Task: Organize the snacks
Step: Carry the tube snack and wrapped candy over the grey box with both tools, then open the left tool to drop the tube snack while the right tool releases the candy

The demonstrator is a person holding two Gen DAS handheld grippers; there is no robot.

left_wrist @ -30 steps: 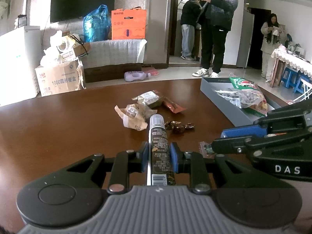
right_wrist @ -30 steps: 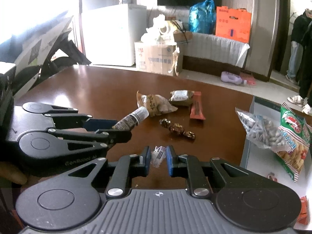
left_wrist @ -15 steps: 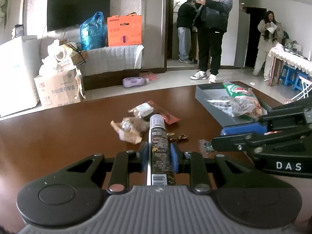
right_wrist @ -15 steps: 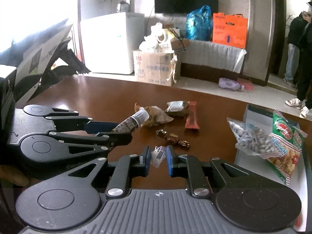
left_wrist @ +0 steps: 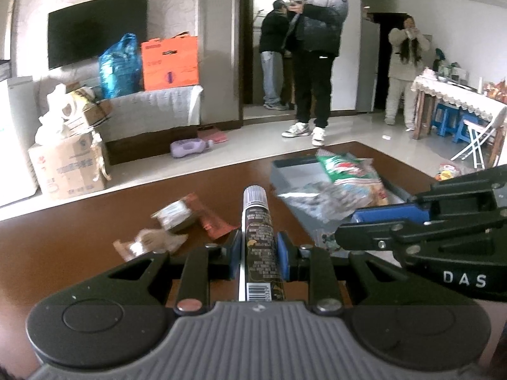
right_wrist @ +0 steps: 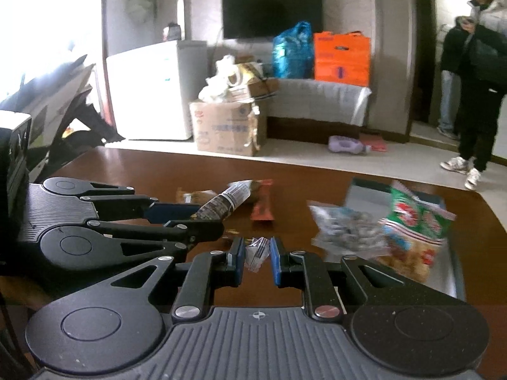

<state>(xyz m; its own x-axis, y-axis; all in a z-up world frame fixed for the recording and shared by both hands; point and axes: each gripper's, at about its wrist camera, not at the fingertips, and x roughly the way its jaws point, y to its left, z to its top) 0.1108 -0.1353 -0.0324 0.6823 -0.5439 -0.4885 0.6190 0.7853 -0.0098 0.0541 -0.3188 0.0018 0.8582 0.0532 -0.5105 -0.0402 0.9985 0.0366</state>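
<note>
Left gripper point(left_wrist: 259, 255) is clamping the stiff, light dark stick-shaped snack packet point(left_wrist: 259, 247) mid-length above the brown table point(left_wrist: 63, 240), right gripper point(right_wrist: 257, 261) pinching a flimsy, crinkly clear small wrapper point(right_wrist: 256, 251)

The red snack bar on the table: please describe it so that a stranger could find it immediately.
On the brown wooden table, look left of the grey tray, among the loose snacks. The red snack bar lies flat beside a brownish packet. It is the only long, flat, red wrapper there.
</note>
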